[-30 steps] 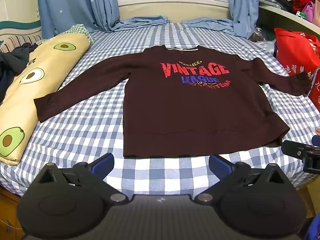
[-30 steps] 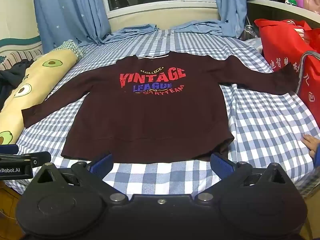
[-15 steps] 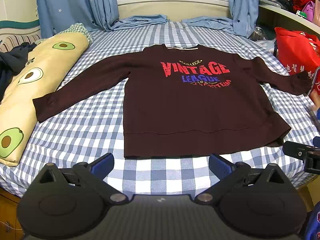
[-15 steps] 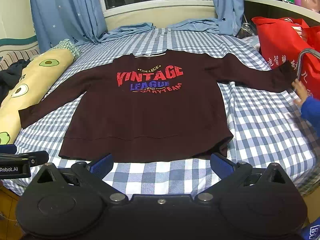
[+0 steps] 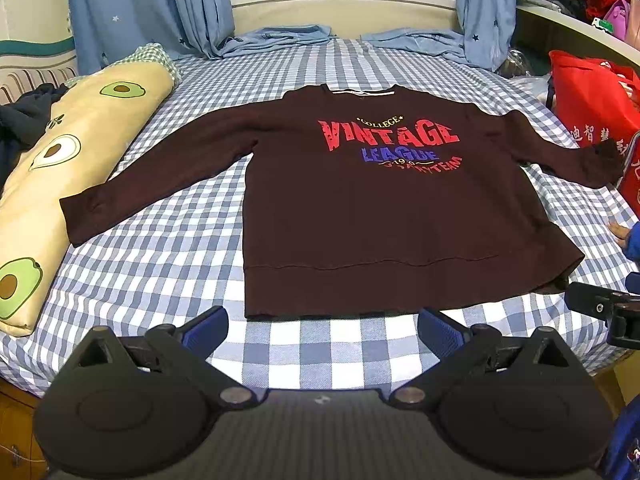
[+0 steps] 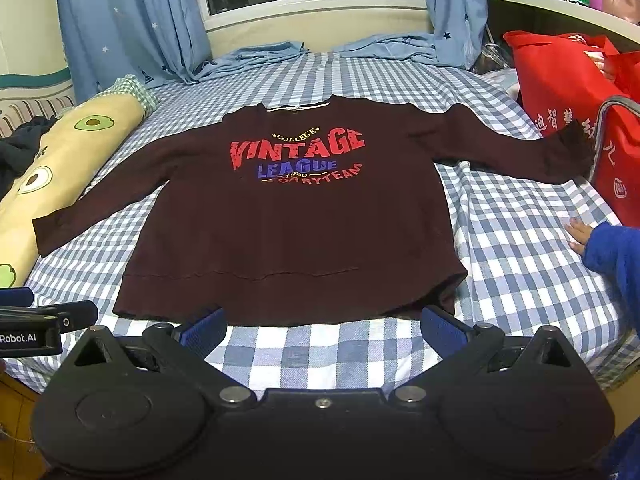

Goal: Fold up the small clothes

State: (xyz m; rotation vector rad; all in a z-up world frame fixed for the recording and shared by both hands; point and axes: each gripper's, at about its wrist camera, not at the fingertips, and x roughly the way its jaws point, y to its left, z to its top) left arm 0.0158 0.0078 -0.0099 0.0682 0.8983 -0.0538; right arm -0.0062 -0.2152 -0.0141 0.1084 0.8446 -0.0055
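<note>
A dark maroon sweatshirt (image 5: 384,216) with a red and blue "VINTAGE LEAGUE" print lies flat, face up, on the blue-checked bed, both sleeves spread out; it also shows in the right wrist view (image 6: 296,224). My left gripper (image 5: 323,326) is open and empty, just short of the hem. My right gripper (image 6: 323,325) is open and empty, also just short of the hem. Each gripper's body shows at the edge of the other's view: the right one (image 5: 600,304) and the left one (image 6: 44,320).
A long avocado-print bolster (image 5: 60,168) lies along the bed's left side. Red bags (image 6: 568,92) stand at the right, touching the right sleeve's cuff. A small hand in a blue sleeve (image 6: 600,244) rests on the bed at the right. Blue curtains (image 5: 152,4) hang at the back.
Both grippers stay open and nearly still before the hem. The hand in the blue sleeve moved from the right cuff back down onto the bed.
</note>
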